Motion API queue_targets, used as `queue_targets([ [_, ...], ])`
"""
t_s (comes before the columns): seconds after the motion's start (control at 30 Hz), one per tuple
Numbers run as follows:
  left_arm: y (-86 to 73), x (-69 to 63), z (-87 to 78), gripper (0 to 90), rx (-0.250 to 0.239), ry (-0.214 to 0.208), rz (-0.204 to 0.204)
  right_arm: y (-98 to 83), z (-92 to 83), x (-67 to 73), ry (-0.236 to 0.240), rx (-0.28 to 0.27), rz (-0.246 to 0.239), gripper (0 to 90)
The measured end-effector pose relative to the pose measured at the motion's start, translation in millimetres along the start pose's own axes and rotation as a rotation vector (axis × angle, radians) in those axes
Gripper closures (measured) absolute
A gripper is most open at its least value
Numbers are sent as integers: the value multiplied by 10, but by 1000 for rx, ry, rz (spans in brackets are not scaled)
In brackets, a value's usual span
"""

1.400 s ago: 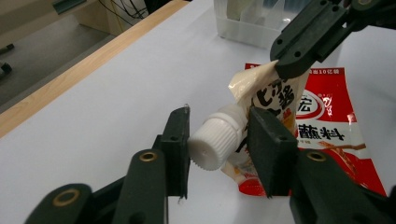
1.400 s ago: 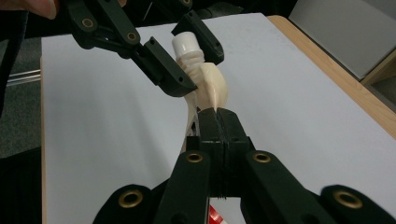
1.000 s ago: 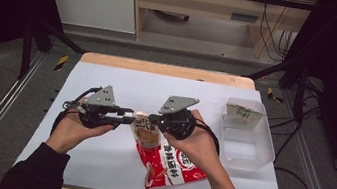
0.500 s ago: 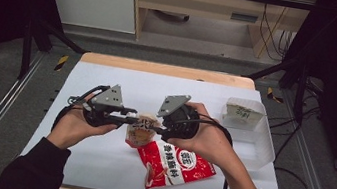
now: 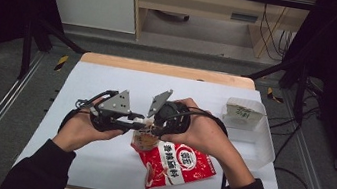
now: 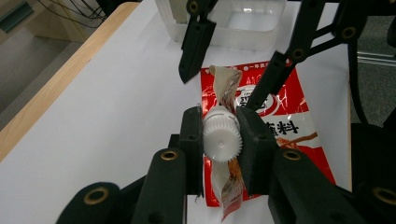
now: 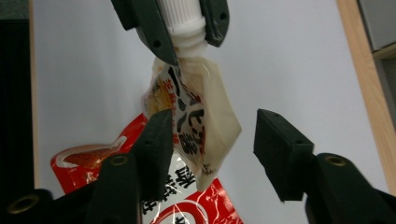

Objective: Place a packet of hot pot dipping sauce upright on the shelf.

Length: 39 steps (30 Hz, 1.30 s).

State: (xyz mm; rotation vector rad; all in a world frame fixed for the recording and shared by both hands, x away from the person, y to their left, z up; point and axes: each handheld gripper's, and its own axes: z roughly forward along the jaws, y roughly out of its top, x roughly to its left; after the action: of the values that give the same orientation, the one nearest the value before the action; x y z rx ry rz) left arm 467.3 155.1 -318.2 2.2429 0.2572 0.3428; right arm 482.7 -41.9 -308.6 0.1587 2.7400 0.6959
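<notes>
While the left gripper [image 6: 222, 140] clamps the ribbed white cap [image 6: 222, 137] of the red spouted pouch [image 5: 177, 165], lifting its neck off the white table [image 5: 108, 80], the right gripper [image 7: 212, 144] gapes wide around the pouch's upper fold, seemingly untouching. A clear plastic tub [image 5: 252, 132] sits right of the pouch.

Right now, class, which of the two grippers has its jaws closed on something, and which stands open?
The left gripper is closed on the red spouted pouch's white ribbed cap. The right gripper stands open, jaws either side of the pouch's neck, not pinching it.
</notes>
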Motion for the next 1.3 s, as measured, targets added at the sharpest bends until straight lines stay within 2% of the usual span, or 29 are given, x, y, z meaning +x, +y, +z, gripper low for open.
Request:
queue_targets([
  [0.17,9,-4,-10,735,-8,-2,-2,0,22,-5,0,21,-9,699],
  [0.23,9,-6,-9,735,-12,0,0,-7,9,-15,-2,23,9,764],
  [0.4,19,0,-3,734,-38,11,-17,9,-32,-25,1,26,15,860],
  [0.47,26,10,-2,732,-47,9,-34,22,-57,-26,-2,35,12,872],
  [0.53,32,19,-3,721,-76,13,-53,40,-101,-39,-18,46,-1,878],
  [0.57,34,18,-4,683,-93,14,-59,48,-127,-49,-24,50,-1,879],
  [0.67,31,9,-13,450,-113,32,-71,48,-209,-94,-42,63,-10,880],
  [0.73,-3,-14,-23,378,-110,38,-79,28,-285,-139,-66,72,-10,880],
  [0.83,-111,-56,-42,308,-106,54,-93,-33,-423,-222,-94,77,7,880],
  [1.03,-499,-140,-79,220,-91,101,-146,-217,-707,-355,-139,66,23,879],
  [1.07,-585,-148,-90,211,-92,111,-163,-246,-735,-371,-139,63,23,879],
  [1.1,-585,-148,-90,200,-92,111,-163,-292,-776,-390,-147,62,34,879],
  [1.13,-714,-149,-112,187,-83,127,-187,-330,-802,-406,-150,63,38,879],
  [1.2,-835,-148,-138,168,-71,141,-213,-402,-846,-433,-159,68,45,879],
  [1.23,-835,-148,-138,164,-71,141,-213,-402,-846,-433,-159,68,45,879],
  [1.3,-949,-157,-169,160,-69,153,-234,-473,-879,-453,-164,75,46,880],
])
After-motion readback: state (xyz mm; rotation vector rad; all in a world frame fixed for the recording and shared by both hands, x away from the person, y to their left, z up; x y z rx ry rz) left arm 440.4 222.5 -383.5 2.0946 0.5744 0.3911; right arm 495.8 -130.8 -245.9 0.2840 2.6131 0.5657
